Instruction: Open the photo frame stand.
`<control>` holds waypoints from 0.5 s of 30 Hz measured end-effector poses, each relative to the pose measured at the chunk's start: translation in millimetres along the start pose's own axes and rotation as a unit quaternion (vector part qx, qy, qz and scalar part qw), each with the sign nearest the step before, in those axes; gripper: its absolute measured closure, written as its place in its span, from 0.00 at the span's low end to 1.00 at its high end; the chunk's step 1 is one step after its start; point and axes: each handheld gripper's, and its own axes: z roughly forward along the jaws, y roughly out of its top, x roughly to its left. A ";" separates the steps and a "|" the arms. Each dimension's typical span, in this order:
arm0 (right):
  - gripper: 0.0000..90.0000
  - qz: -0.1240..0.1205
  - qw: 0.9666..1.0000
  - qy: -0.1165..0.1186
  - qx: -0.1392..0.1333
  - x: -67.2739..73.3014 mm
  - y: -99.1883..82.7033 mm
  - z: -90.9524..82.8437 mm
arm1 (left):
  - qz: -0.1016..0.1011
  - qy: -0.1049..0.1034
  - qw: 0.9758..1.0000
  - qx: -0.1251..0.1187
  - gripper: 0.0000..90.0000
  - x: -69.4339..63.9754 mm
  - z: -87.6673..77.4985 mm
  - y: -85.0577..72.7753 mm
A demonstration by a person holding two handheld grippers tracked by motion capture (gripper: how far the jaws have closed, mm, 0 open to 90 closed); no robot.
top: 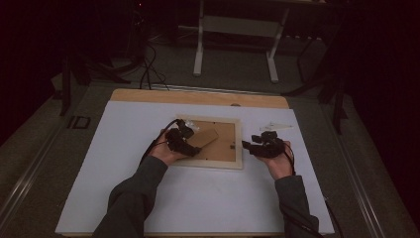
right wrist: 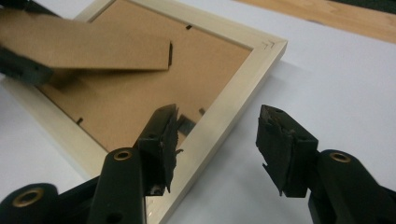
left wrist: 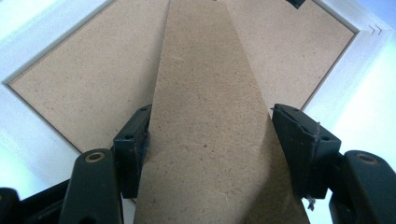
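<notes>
A pale wooden picture frame lies face down mid-table on the white board. The left gripper has its jaws around the brown easel stand — whether they press it is hard to tell. The right gripper gapes wide, empty, straddling the frame's right rail. No legible writing.
</notes>
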 end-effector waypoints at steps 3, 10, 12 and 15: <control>0.53 0.001 1.000 0.001 -0.002 -1.6 4.0 -0.5 | 0.005 0.006 1.000 -0.005 0.40 -3.1 -2.3 0.6; 0.54 0.014 1.000 0.015 -0.007 -9.4 15.3 0.4 | 0.020 0.031 0.999 -0.018 0.40 -13.0 -7.4 -1.6; 0.54 0.018 1.000 0.017 -0.008 -11.3 17.4 0.9 | 0.026 0.039 0.999 -0.026 0.40 -16.6 -9.4 -3.0; 0.54 0.019 1.000 0.018 -0.006 -13.0 19.5 1.3 | 0.030 0.044 0.998 -0.028 0.40 -19.0 -11.0 -3.4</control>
